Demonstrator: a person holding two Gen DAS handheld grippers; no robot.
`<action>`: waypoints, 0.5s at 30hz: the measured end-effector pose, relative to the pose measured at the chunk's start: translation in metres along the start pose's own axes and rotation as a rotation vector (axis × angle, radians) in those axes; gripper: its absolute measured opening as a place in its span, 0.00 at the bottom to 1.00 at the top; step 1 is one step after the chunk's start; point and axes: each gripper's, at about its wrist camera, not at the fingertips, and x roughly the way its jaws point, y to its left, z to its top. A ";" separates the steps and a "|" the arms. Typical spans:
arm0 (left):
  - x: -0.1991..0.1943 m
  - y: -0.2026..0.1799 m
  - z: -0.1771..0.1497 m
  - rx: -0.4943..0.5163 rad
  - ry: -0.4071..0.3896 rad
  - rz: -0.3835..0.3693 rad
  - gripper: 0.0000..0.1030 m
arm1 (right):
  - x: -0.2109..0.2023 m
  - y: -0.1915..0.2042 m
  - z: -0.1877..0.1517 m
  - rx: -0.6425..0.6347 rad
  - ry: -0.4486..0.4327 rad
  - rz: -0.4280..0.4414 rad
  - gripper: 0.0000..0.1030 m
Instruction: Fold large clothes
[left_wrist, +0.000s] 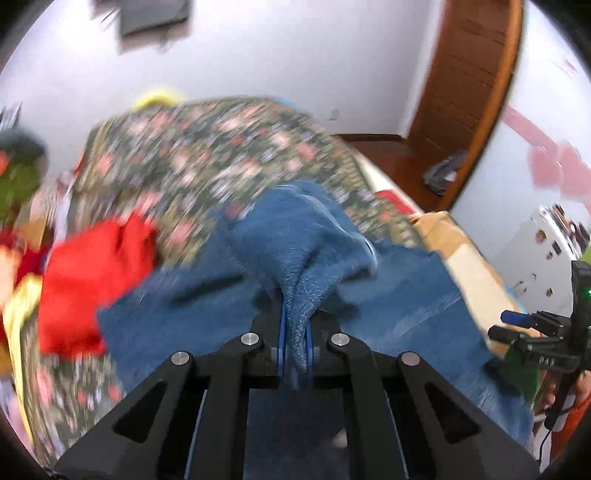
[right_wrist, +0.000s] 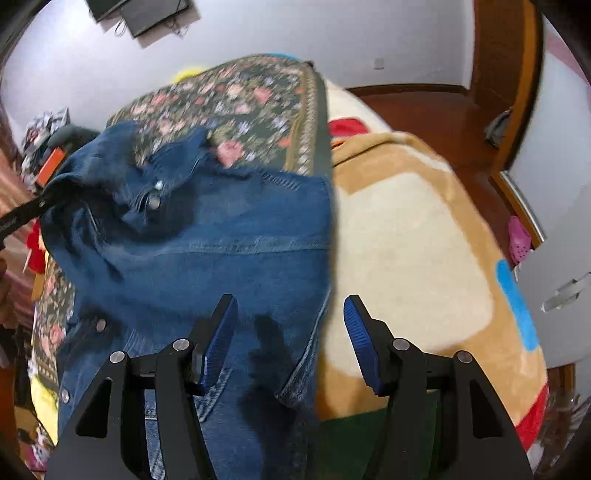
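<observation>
Denim jacket (right_wrist: 207, 254) (one) lies pinched in left gripper (left_wrist: 295, 350); right gripper (right_wrist: 290, 343) hovers released.

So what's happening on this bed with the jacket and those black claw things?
A person is folding a denim jacket spread over a floral blanket on the bed, holding a gripper in each hand. The left gripper is shut on a bunched fold of the denim. The right gripper hangs open over the jacket's near edge, holding nothing. A red garment lies to the side.
</observation>
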 end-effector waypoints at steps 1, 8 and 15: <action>0.002 0.011 -0.009 -0.027 0.019 0.005 0.10 | 0.007 0.003 -0.002 -0.010 0.021 -0.010 0.56; 0.027 0.083 -0.100 -0.277 0.161 -0.074 0.22 | 0.027 0.015 -0.014 -0.066 0.084 -0.079 0.62; 0.007 0.113 -0.125 -0.384 0.101 -0.034 0.45 | 0.029 0.011 -0.017 -0.035 0.093 -0.099 0.70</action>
